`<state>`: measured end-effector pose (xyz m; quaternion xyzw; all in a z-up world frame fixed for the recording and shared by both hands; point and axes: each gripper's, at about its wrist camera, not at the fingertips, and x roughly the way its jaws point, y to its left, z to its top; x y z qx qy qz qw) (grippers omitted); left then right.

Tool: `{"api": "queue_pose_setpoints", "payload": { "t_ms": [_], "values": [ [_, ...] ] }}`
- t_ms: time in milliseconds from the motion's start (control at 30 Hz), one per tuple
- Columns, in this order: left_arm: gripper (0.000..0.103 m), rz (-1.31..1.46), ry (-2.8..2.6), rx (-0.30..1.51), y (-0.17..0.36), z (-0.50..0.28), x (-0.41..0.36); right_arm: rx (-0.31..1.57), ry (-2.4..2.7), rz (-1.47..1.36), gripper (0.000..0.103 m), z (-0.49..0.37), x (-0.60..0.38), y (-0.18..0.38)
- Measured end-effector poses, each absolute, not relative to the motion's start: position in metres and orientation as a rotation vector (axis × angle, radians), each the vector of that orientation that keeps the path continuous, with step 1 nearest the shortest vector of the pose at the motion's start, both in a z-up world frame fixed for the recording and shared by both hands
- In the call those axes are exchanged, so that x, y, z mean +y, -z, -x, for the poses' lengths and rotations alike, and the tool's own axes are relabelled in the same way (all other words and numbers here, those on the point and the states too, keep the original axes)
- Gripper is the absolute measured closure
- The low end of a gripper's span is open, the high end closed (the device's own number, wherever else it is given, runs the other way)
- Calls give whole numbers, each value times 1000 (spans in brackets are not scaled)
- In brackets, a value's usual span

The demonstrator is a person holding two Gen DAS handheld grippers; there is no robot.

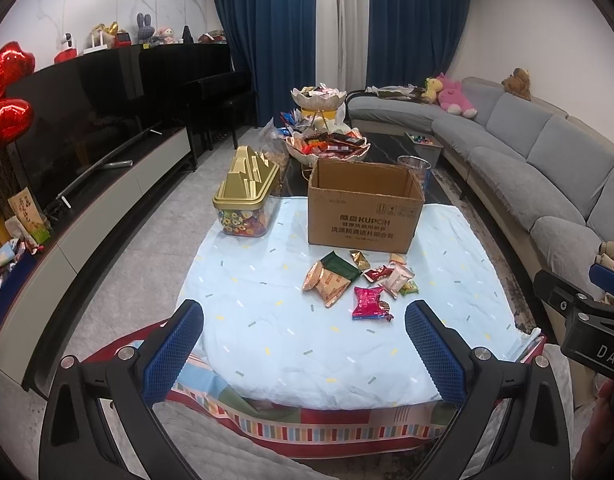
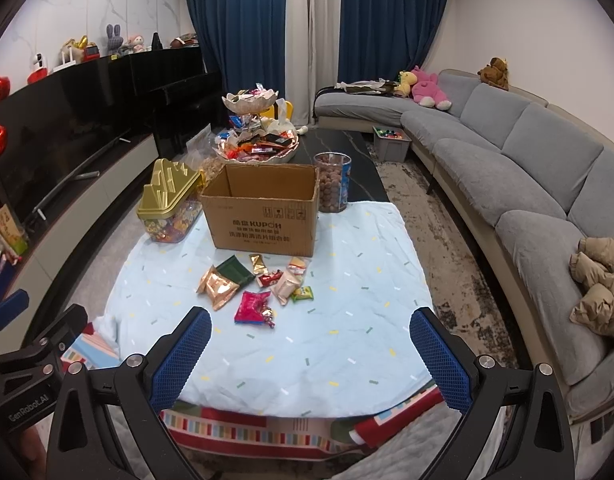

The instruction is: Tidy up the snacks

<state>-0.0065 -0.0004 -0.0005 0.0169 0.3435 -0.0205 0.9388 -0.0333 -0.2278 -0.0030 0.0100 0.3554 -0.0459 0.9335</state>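
I count 1 cardboard box (image 2: 263, 216) | roughly 8 snack packets (image 2: 255, 285) just before it | left gripper (image 1: 305, 354), right gripper (image 2: 310, 360): both spread wide, empty

Small foil snack packets (image 2: 257, 284) lie on the pale blue cloth (image 2: 347, 344), before the open brown cardboard box (image 2: 263, 216); the clear gold-lidded candy container (image 2: 169, 204) stands to the box's left.

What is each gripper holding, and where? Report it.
Nothing. The left gripper and right gripper are both open and empty, short of the snacks.
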Motion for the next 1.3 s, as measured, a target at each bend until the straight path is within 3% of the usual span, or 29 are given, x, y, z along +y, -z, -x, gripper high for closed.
{"api": "queue_pose_setpoints", "payload": {
  "t_ms": [1300],
  "values": [
    [0,-48,55,702,10,10,-10,725,93,-23,2,33,-229,3]
  ]
}}
